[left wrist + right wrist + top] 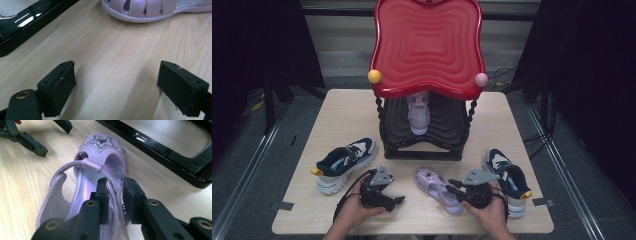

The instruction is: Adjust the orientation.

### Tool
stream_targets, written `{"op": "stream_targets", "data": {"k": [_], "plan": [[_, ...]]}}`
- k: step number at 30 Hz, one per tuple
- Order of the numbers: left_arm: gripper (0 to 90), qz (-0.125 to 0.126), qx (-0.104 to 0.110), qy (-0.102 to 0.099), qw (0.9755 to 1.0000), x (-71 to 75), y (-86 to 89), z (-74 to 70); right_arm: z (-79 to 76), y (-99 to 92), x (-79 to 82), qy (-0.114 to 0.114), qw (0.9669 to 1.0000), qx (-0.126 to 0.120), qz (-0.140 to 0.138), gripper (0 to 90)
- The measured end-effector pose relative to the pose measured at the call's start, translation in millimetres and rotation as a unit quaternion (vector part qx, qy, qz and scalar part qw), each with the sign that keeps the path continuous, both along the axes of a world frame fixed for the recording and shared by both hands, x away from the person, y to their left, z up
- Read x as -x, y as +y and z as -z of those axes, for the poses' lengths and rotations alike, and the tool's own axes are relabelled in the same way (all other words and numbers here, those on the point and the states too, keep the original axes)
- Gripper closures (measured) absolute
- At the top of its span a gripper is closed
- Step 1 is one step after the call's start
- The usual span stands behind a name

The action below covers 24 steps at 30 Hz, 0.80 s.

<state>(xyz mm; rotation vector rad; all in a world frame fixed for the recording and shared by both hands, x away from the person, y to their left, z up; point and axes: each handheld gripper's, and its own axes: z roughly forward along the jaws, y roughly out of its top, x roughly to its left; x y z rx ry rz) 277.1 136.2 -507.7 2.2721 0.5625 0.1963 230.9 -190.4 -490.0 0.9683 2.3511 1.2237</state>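
Two claws working beside a lilac sandal

Spreading widest across the scene is the pale wooden surface [342, 110], carrying everything else. Standing at its far middle is the glossy shoe rack with a wavy red plastic top and black lower shelf [427, 45]; a lilac sandal [418, 112] is sitting on that lower shelf, toe pointing toward the person. Lying left of the rack is a navy, white and grey chunky sneaker [343, 162], and its matching sneaker [508, 180] is lying at the right, near the front edge.

Resting between them, just in front of the rack's black base, is the lilac strapped sandal with a glittering star on its toe [100, 157], flat on its sole, with its heel toward the right hand.

Gripping this sandal is the right claw [115, 195]: its jaws are standing nearly together, clenched on the thin side strap near the heel, with the pads pressing the strap from both sides. The right hand [492, 212] is holding that claw low at the front edge.

Hovering low over bare wood is the left claw [116, 82], released, its jaws standing wide apart with nothing between them; the sandal's toe is lying well ahead of it.
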Motion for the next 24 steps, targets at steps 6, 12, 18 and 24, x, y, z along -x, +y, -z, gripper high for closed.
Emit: {"op": "stream_targets", "data": {"k": [6,12,18,24], "plan": [[14.3,0.0,0.0,0.0,1.0,0.0,0.0,0.0,2.1,-0.9,-1.5,-0.005,1.0,-0.001,0.001,74.6],[14.3,0.0,0.0,0.0,1.0,0.0,0.0,0.0,2.7,-1.2,-2.9,-0.009,0.9999,0.001,-0.004,79.3],[14.3,0.0,0.0,0.0,1.0,0.0,0.0,0.0,1.7,1.8,-1.9,-0.027,0.9994,0.014,-0.018,82.1],[14.3,0.0,0.0,0.0,1.0,0.0,0.0,0.0,3.5,1.5,-1.1,-0.037,0.9989,0.013,-0.023,82.0]]}}
